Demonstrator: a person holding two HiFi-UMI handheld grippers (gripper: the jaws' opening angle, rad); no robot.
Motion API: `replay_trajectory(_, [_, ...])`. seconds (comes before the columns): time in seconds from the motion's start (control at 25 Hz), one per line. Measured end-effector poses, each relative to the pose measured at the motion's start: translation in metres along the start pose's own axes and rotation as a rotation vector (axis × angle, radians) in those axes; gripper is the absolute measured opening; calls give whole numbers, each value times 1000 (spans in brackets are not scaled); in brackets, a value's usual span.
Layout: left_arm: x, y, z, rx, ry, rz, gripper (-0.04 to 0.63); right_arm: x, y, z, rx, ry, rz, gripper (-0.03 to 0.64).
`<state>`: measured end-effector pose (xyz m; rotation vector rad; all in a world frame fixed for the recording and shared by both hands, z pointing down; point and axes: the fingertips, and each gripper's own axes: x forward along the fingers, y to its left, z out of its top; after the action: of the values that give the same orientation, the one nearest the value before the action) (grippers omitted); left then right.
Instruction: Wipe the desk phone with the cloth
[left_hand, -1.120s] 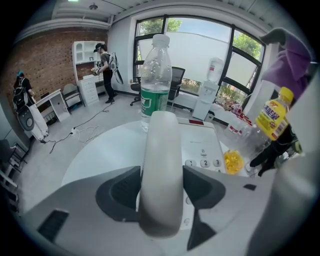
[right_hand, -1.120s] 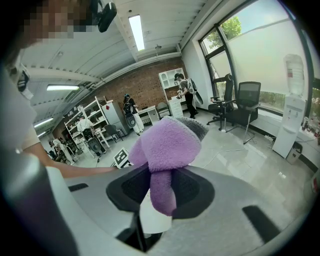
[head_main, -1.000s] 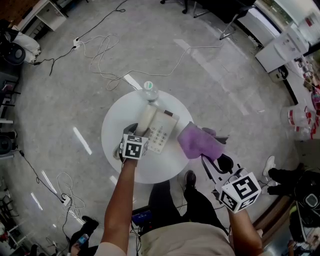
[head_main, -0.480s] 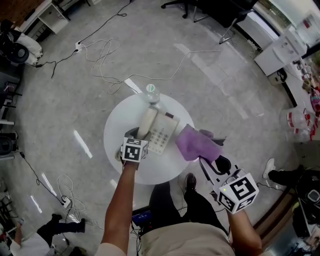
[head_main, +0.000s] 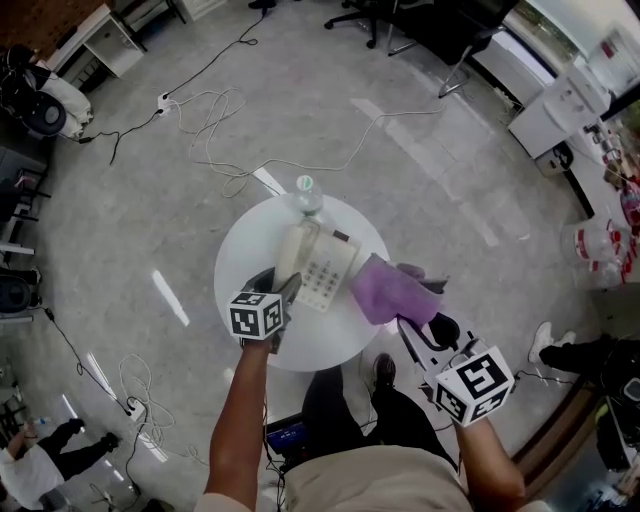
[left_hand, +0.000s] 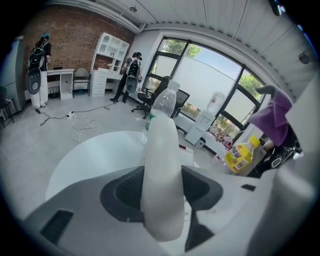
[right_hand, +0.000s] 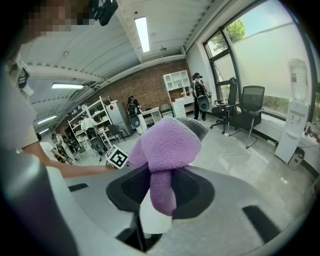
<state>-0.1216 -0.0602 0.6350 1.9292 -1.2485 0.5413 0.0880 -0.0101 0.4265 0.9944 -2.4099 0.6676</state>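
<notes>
Gripping the handset (left_hand: 160, 165) with the just-closed left claw (head_main: 283, 292), we should lift it clear so the right claw (head_main: 404, 322), clamping the cloth (head_main: 392, 292), wipes the desk phone (head_main: 325, 272) lightly.

Looking like an open office/lab-type workspace. A brick wall (left_hand: 65, 35) is running along the back, w/ white shelving (left_hand: 111, 55) & a white desk (left_hand: 61, 74) standing against it. Big windows (left_hand: 200, 70) are letting in daylight; black office chairs (right_hand: 248, 107) & a water dispenser (right_hand: 295, 100) are sitting by them. A strip light (right_hand: 142, 32) is glowing overhead. Cables (head_main: 215, 110) & a power strip (head_main: 164, 101) are trailing over the polished grey floor (head_main: 470, 190). People (left_hand: 131, 70) are standing about in the bkgd, near storage racks (right_hand: 92, 125).
</notes>
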Motion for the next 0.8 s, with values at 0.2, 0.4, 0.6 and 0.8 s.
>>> replay_trajectory(0.2, [-25, -12, 18, -87, -84, -77, 212, -3, 5, 4, -10, -3, 14, 107])
replay_trajectory(0.4, [-48, -30, 36, -166, -153, -179, 212, -4, 8, 10, -16, -12, 31, 107])
replay_trajectory(0.6, [-69, -54, 49, -255, -214, -307, 212, -6, 10, 12, -23, -16, 43, 107])
replay_trajectory(0.8, [-89, -79, 58, -384, -261, -473, 212, -5, 19, 8, -28, -5, 64, 107])
